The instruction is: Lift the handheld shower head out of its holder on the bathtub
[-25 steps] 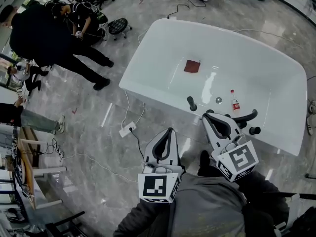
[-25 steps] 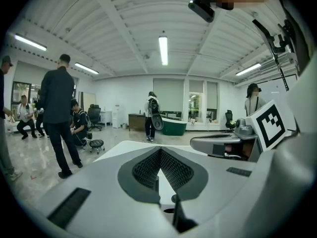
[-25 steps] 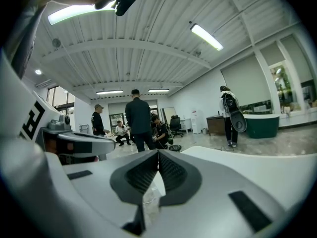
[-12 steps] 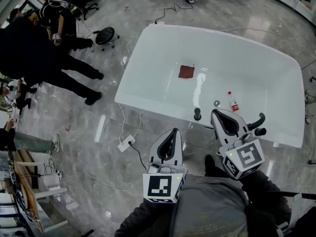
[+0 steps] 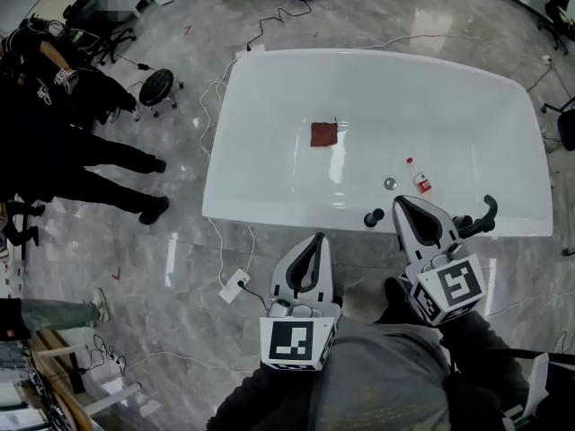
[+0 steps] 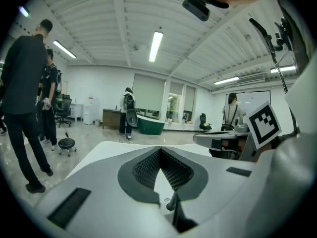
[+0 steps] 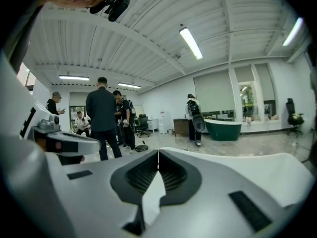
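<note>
White bathtub [image 5: 269, 214] near rim, closed empty left hand-held gripper [image 5: 316, 237] just short, closed empty right hand-held gripper [image 5: 402, 201] at it, grey floor [image 5: 171, 285] alongside.

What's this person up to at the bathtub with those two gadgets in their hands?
A person stands at the near rim of a white freestanding bathtub and holds a two-jaw gripper in each hand. The left gripper and the right gripper both have their jaws together and hold nothing. The black handheld shower head sits in its holder on the rim beside the right gripper, not yet gripped. A reddish-brown square cloth and a small clear bottle lie inside the tub.
</note>
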### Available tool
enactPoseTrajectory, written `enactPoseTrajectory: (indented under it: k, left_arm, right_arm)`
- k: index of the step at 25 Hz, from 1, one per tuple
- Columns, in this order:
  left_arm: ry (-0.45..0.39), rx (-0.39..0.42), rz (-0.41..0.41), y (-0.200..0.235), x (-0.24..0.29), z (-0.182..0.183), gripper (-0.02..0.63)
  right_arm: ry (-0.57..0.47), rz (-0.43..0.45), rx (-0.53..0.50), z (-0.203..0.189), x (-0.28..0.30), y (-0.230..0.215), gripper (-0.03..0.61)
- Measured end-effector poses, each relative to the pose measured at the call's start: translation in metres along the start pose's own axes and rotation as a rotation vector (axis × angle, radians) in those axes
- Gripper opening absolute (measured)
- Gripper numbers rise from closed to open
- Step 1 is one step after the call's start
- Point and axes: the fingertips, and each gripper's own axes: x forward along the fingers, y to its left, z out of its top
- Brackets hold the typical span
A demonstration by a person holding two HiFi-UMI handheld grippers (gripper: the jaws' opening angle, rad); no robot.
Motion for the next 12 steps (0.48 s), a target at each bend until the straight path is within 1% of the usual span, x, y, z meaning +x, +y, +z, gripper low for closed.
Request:
enactPoseTrajectory:
  k: [4,6,9,12]
  left_arm:
    - [0.010,0.017,-0.069,0.027,0.004,-0.006,0.003]
    - [0.025,0.026,-0.096,0.035,0.008,-0.007,0.003]
    - [0.010,0.034,-0.108,0.042,0.016,0.002,0.003]
    - [-0.018,0.057,-0.117,0.046,0.023,0.010,0.003]
  right_arm:
    - [-0.017,-0.116,0.005,0.003,0.009,-0.002,0.005]
    - [-0.033,-0.159,0.000,0.009,0.009,-0.005,0.005]
    - [-0.054,-0.192,-0.014,0.018,0.006,-0.010,0.005]
    - [-0.072,-0.201,-0.020,0.018,0.008,-0.010,0.005]
